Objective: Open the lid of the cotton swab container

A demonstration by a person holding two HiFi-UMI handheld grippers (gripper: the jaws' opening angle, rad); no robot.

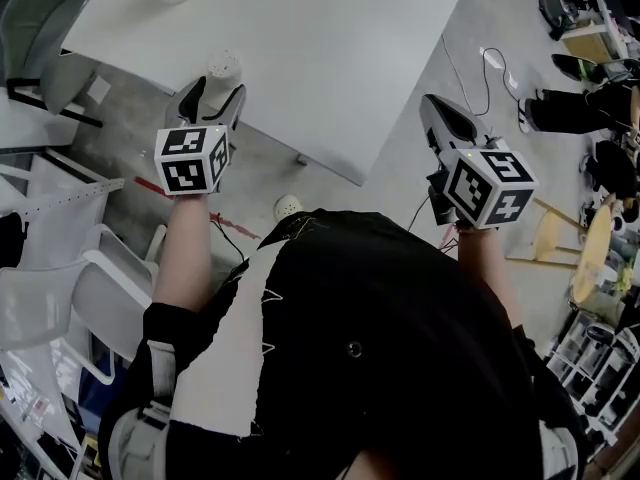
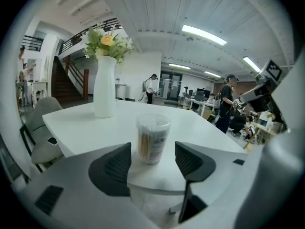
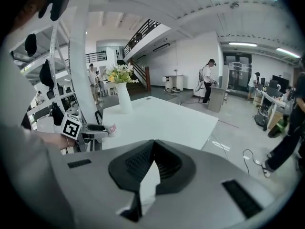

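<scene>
Left gripper view puts us right behind our left gripper (image 2: 152,162), and its jaws stand wide apart, gripping nothing. Framed in the gap between them is the cotton swab container (image 2: 153,138), a clear round tub packed with swabs, upright, lid on. The dark ribbed pads (image 2: 116,163) flank it on either side but we see daylight on both sides, no contact. It stands near the corner of the white table (image 2: 86,128), and farther back on the same top is a tall white vase (image 2: 105,87) of flowers (image 2: 107,42).

Over to the right gripper view: our right gripper (image 3: 152,163) has its jaws pressed together, nothing between them. It sits off the table's near edge, well apart from the container.

From the head view, both come in side by side, the left one with its tips either side of the container at the table corner, the right one over the floor (image 1: 400,203) beside the table edge.
</scene>
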